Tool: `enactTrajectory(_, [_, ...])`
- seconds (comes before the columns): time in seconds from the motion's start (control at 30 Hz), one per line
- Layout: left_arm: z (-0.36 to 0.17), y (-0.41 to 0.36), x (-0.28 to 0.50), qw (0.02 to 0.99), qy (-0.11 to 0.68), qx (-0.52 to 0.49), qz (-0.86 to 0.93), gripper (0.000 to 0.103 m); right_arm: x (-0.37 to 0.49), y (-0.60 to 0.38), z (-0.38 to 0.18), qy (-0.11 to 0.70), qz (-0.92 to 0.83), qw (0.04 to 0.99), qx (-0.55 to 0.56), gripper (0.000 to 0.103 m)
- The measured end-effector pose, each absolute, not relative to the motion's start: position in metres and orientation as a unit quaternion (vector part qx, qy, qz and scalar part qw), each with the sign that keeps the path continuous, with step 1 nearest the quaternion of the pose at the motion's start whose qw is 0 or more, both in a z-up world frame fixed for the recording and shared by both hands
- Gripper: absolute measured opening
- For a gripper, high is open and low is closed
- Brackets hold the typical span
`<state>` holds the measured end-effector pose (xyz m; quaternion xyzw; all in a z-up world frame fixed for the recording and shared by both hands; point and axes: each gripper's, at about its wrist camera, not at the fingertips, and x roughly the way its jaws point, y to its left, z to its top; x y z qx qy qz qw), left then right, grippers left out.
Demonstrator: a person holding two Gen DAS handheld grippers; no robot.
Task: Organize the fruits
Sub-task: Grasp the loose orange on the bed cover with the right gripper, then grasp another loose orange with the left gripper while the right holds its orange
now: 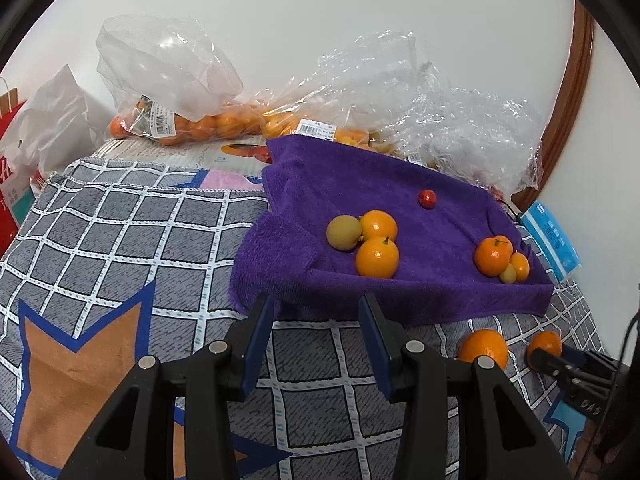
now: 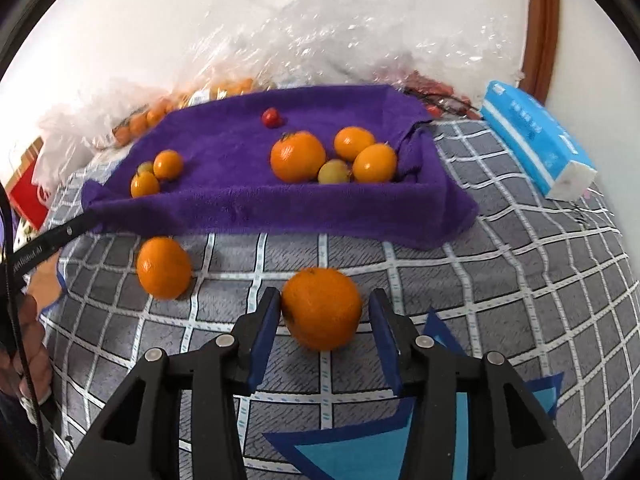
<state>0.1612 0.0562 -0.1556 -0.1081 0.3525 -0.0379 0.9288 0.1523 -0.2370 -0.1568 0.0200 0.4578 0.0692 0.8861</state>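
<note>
A purple towel (image 1: pixel 400 200) (image 2: pixel 248 184) lies on the checked cloth and holds several oranges, two yellow-green fruits and a small red fruit (image 1: pixel 427 198) (image 2: pixel 271 117). Two oranges lie on the cloth in front of the towel. My right gripper (image 2: pixel 322 306) is open, its jaws on either side of one orange (image 2: pixel 322 308) (image 1: pixel 545 345); the left finger touches it. The other orange (image 2: pixel 164 267) (image 1: pixel 483 350) lies to its left. My left gripper (image 1: pixel 316 312) is open and empty, just short of the towel's front edge.
Clear plastic bags of oranges (image 1: pixel 188 120) and other fruit (image 1: pixel 440 120) are piled against the back wall. A blue tissue pack (image 2: pixel 536 144) (image 1: pixel 550 236) lies right of the towel. A red paper bag (image 1: pixel 12 168) stands at far left.
</note>
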Motion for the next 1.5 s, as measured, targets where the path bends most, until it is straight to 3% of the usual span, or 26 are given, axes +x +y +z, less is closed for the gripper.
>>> enactTrajectory(0.1, [-0.156,0.056,0.161,0.928,0.352,-0.110,-0.046,0.042,0.152,-0.238,-0.161,0.457,0.064,0.887,0.022,0.041])
enactTrajectory(0.77, [-0.147,-0.036,0.145,0.894,0.406,-0.074,-0.175,0.042,0.116,-0.282,-0.136,0.419,0.052,0.905,0.043,0.041])
enactTrajectory(1.27, [-0.170,-0.063,0.163,0.891,0.430,-0.052,-0.133,0.042,0.105,-0.297,-0.148,0.415,0.049,0.906,0.065,0.041])
enactTrajectory(1.5, [-0.172,-0.049,0.163,0.893,0.412,-0.096,-0.154,0.032,0.104,-0.296,-0.150,0.400,0.064,0.911,0.075,0.041])
